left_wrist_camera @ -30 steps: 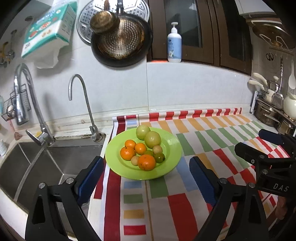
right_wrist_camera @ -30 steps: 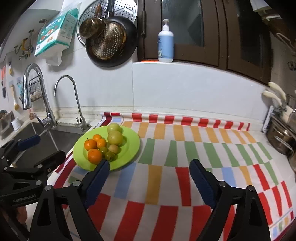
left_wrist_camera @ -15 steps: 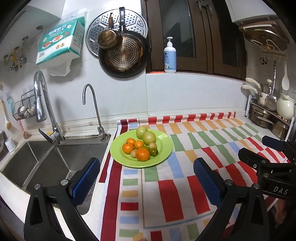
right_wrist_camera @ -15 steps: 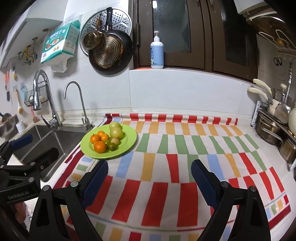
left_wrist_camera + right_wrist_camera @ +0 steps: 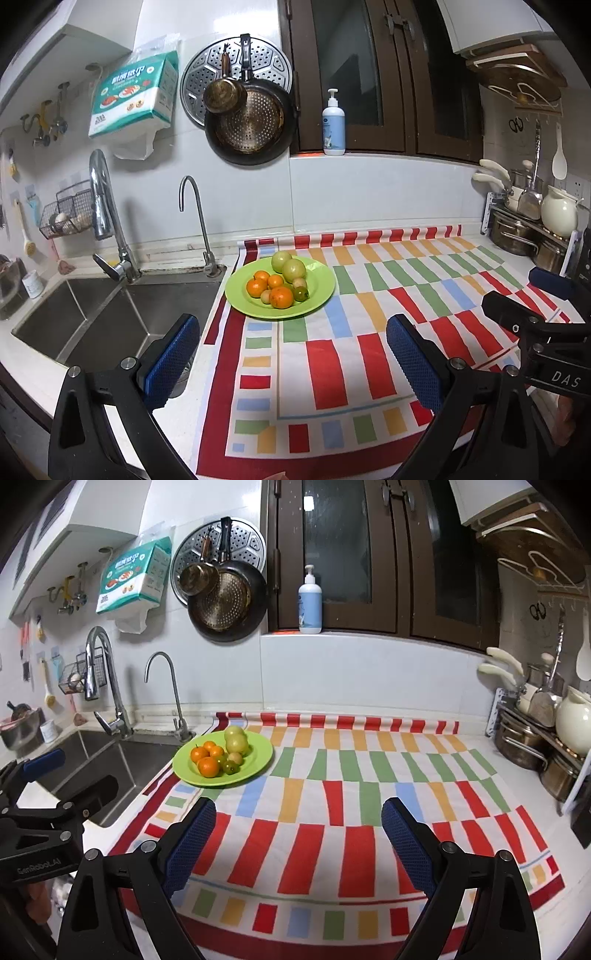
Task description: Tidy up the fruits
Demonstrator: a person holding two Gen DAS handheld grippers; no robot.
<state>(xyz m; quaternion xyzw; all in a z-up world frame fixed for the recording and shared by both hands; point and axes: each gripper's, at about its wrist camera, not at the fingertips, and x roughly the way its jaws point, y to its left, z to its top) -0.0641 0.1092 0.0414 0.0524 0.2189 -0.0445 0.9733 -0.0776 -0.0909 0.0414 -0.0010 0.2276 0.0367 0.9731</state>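
1. Holding both grippers above the cloth [image 5: 332, 362], you have nothing between either pair of jaws.
2. Your left gripper [image 5: 291, 354] stands wide, its blue pads [image 5: 171, 358] well apart, one over the sink's edge and the other over the cloth.
3. Your right gripper [image 5: 295, 842] is also spread wide, with only striped cloth showing between its fingers [image 5: 406, 845].
4. You can see the fruits [image 5: 280, 282] piled on the green plate [image 5: 317, 295], which sits at the cloth's far left corner, just beside the sink [image 5: 110, 321].
5. On the plate, two pale green fruits [image 5: 236, 740] lie at the back, touching each other.
6. Four oranges [image 5: 207, 766] crowd the front and left of the pile.
7. You also have a small dark green fruit [image 5: 229, 766] at the front right, with two small pale ones close by.
8. Both grippers sit well apart from the plate, nearer the counter's front edge.
9. From the left camera, your right gripper shows at the right edge; from the right camera, your left one shows at the left edge over the sink.
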